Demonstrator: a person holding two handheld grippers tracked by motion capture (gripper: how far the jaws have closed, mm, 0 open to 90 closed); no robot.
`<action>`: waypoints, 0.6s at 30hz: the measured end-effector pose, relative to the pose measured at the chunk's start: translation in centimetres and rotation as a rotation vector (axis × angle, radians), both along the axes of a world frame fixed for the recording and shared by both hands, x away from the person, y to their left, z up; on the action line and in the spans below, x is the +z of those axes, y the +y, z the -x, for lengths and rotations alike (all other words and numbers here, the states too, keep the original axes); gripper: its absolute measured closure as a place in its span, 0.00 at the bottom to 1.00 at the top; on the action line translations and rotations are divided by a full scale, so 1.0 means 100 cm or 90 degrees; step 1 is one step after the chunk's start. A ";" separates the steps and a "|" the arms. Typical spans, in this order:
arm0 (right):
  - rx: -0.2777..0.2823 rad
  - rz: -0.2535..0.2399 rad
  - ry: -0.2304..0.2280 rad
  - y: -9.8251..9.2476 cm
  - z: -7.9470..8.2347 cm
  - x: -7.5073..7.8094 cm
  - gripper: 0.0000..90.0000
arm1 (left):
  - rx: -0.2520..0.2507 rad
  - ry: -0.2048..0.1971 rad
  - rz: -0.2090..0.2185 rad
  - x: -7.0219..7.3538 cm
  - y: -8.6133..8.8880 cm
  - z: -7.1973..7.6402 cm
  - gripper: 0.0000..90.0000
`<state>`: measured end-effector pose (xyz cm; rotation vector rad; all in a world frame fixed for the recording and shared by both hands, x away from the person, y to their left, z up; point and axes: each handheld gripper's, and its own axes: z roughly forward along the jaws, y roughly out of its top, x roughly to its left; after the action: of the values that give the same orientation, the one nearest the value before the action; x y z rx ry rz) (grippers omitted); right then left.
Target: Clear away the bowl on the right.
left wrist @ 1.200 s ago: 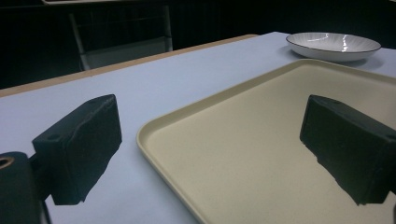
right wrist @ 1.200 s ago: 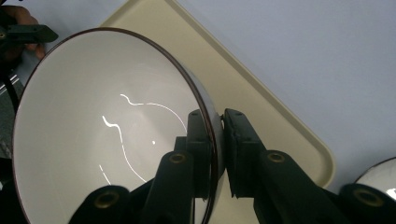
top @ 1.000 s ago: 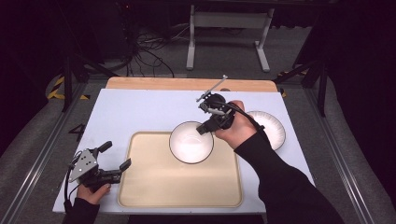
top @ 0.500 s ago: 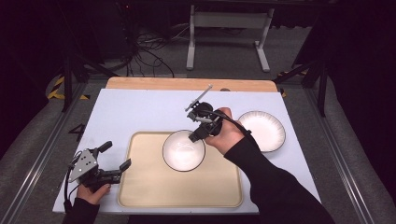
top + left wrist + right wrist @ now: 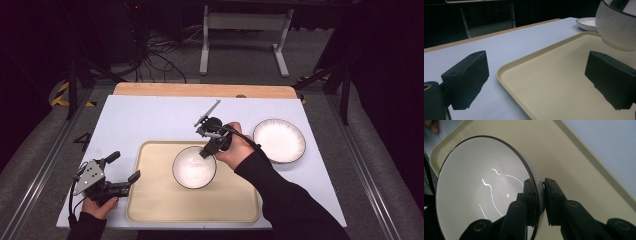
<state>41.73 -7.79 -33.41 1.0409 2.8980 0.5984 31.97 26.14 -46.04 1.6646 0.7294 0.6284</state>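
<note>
At the left, the left gripper (image 5: 122, 182) is held low at the table's near corner, just beside the left edge of the beige tray (image 5: 150, 210); its jaws are spread wide with nothing between them. In the left gripper view, the white bowl (image 5: 617, 27) is cut off at the upper right corner, so whether it rests on the tray (image 5: 554, 75) cannot be told there. No writing or label can be read on anything. At the middle of the high view, the bowl (image 5: 194, 167) is seen over the tray, empty inside. Its rim is pinched by the right gripper (image 5: 541, 202), one jaw inside the wall and one outside. Farther right, a white plate (image 5: 279, 140) lies empty on the pale blue table (image 5: 150, 120), apart from the tray.
</note>
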 end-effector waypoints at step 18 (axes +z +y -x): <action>0.011 0.031 0.019 0.010 -0.001 -0.027 0.88 | 0.001 -0.001 0.000 0.000 -0.001 0.000 0.07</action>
<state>41.83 -6.83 -36.06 1.0286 2.9343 0.5140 31.99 26.08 -46.05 1.6640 0.7291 0.6303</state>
